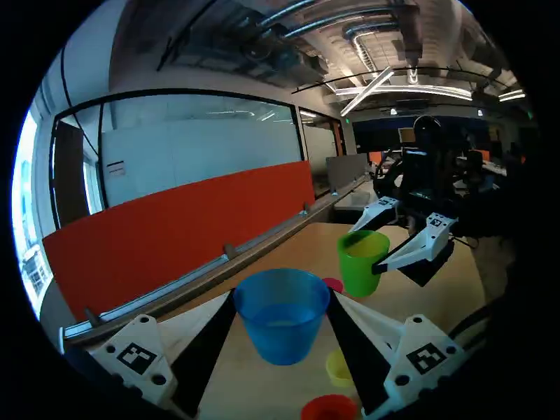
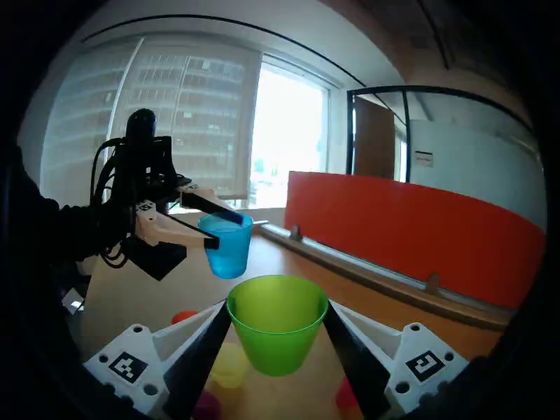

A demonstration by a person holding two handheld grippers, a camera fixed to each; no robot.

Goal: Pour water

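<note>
Left gripper view: my left tool (image 1: 281, 297) is clenched on the blue cup (image 1: 282, 332), both fingers pressing its sides, with water sitting low inside. The cup stands upright, long axis vertical, mouth up. The green cup (image 1: 362, 262) lies farther off and to the right, gripped the same way by my right tool (image 1: 365, 246). It is also upright, mouth up, and in the right gripper view it looks empty. Both cups hang above the desk (image 1: 434, 301), apart from each other. I judge the pour needs the blue rim carried right, over the green mouth, then tipped toward it.
</note>
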